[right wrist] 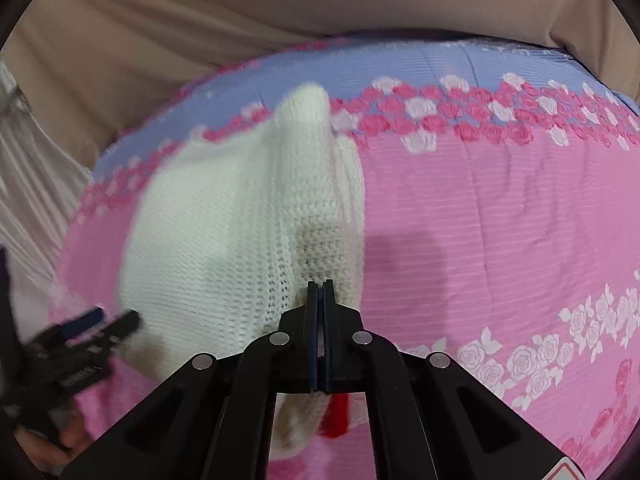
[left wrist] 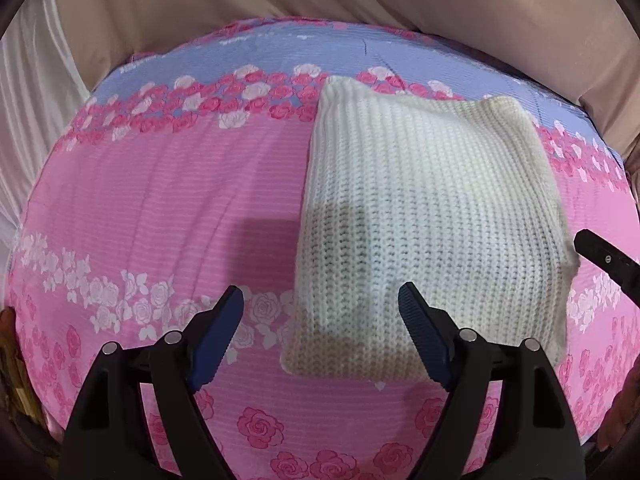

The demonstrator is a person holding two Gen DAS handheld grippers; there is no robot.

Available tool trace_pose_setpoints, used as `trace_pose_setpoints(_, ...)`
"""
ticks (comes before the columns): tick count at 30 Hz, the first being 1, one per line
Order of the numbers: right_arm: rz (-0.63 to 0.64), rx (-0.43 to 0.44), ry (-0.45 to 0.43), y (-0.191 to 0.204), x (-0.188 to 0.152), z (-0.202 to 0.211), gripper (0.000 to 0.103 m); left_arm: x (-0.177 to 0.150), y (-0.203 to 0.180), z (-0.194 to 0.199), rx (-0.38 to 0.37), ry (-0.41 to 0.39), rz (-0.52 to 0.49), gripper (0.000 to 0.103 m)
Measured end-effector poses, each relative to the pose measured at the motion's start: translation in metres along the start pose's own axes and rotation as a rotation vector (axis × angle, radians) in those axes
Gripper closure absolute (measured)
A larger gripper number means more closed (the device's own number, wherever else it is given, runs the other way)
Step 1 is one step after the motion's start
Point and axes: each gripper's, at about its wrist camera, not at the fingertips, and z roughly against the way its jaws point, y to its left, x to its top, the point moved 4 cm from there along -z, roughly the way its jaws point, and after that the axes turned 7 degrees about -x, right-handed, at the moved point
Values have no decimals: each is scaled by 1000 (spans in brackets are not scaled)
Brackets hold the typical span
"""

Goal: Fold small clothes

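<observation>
A white knitted sweater (left wrist: 432, 216) lies folded on a pink bedspread with roses (left wrist: 160, 200). Its long way runs straight out from the left gripper (left wrist: 320, 300), from just under the tips to the blue stripe far ahead. The knit ribs run the same way. The left gripper's blue fingers (left wrist: 218, 340) are spread wide apart and hold nothing. One finger is over the near edge of the sweater, the other is over the bedspread beside it.

The right gripper (right wrist: 320, 284) has its fingers pressed tight together, with a fold of the white knitted sweater (right wrist: 224, 220) pinched between them. That fold stands up in a ridge pointing away from the tips. A bit of red (right wrist: 338, 412) shows under the right gripper. Beige cloth (right wrist: 200, 40) hangs behind the bed.
</observation>
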Motion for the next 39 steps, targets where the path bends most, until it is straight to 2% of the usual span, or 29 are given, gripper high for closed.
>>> trace_pose_setpoints(2, 28, -16, -26, 4, 1, 11, 101, 1, -3, 4, -4, -7, -2, 26)
trace_pose_setpoints(6, 88, -100, 45, 6, -13, -22, 102, 1, -9, 15, 0, -22, -5, 26)
trace_pose_setpoints(11, 4, -20, -8, 3, -6, 22, 100, -1, -14, 30, 30, -67, -26, 26)
trace_pose_setpoints(16, -17, -23, -59, 3, -23, 60, 94, -6, -18, 42, 41, -97, -19, 25)
trace_pose_setpoints(21, -38, -37, -56, -1, -51, 69, 92, -14, -24, 50, 72, -124, -40, 18)
trace_pose_setpoints(25, -34, -83, -66, -3, -70, 72, 92, -24, -30, 55, 108, -143, -49, 16)
trace_pose_setpoints(28, -46, -128, -74, -8, -81, 73, 88, -34, -33, 55, 121, -152, -36, 14)
trace_pose_setpoints(30, -56, -169, -82, -12, -87, 74, 78, -39, -34, 54, 112, -148, -24, 14)
trace_pose_setpoints(32, -65, -187, -78, -15, -93, 73, 75, -44, -35, 53, 109, -146, -17, 14)
trace_pose_setpoints(39, -54, -226, -66, -14, -107, 67, 74, -58, -45, 49, 119, -142, -44, 13)
